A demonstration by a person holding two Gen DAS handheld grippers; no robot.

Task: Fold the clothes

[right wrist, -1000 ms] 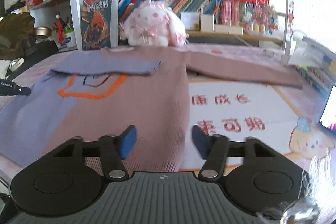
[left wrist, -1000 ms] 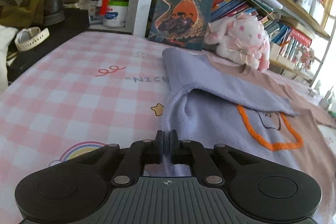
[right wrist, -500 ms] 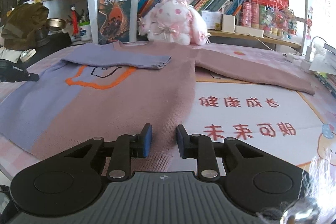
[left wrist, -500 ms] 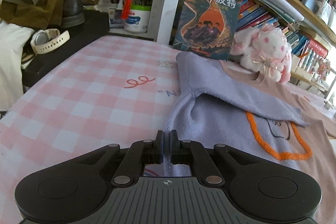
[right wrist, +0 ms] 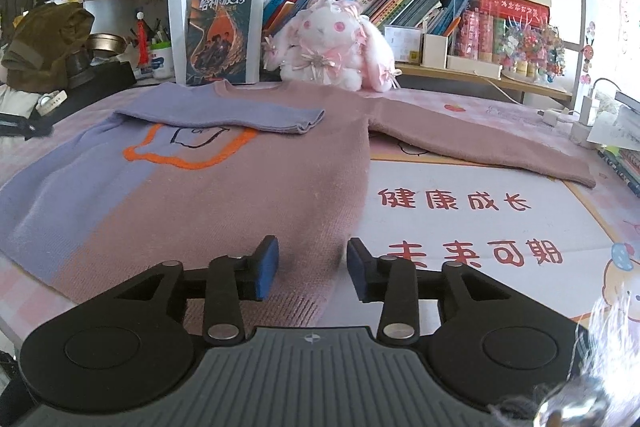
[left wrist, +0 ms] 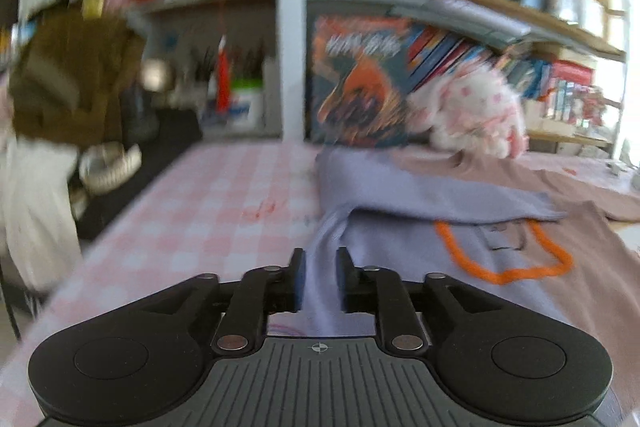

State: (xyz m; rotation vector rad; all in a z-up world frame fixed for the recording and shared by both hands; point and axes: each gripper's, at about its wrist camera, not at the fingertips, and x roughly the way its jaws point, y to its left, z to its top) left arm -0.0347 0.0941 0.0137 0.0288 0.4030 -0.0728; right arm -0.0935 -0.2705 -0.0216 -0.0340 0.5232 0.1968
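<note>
A lilac and dusty-pink sweater (right wrist: 224, 187) with an orange outline motif lies flat on the table. Its lilac sleeve (right wrist: 224, 115) is folded across the chest; the pink sleeve (right wrist: 480, 147) stretches out to the right. My right gripper (right wrist: 312, 263) is open, its jaws standing over the sweater's bottom hem. In the blurred left wrist view, my left gripper (left wrist: 319, 279) is open, with the lilac side edge of the sweater (left wrist: 324, 267) lying loose between the fingers.
A bookshelf runs along the back with a Harry Potter book (right wrist: 224, 31) and a pink plush rabbit (right wrist: 332, 47). A brown garment (right wrist: 44, 43) and a watch (right wrist: 50, 101) sit at the left. Chargers and papers (right wrist: 580, 123) lie at the right edge.
My left gripper has opened and let go of the lilac edge, while lifting and swinging. My right gripper closed to a narrow gap and has now opened again.
</note>
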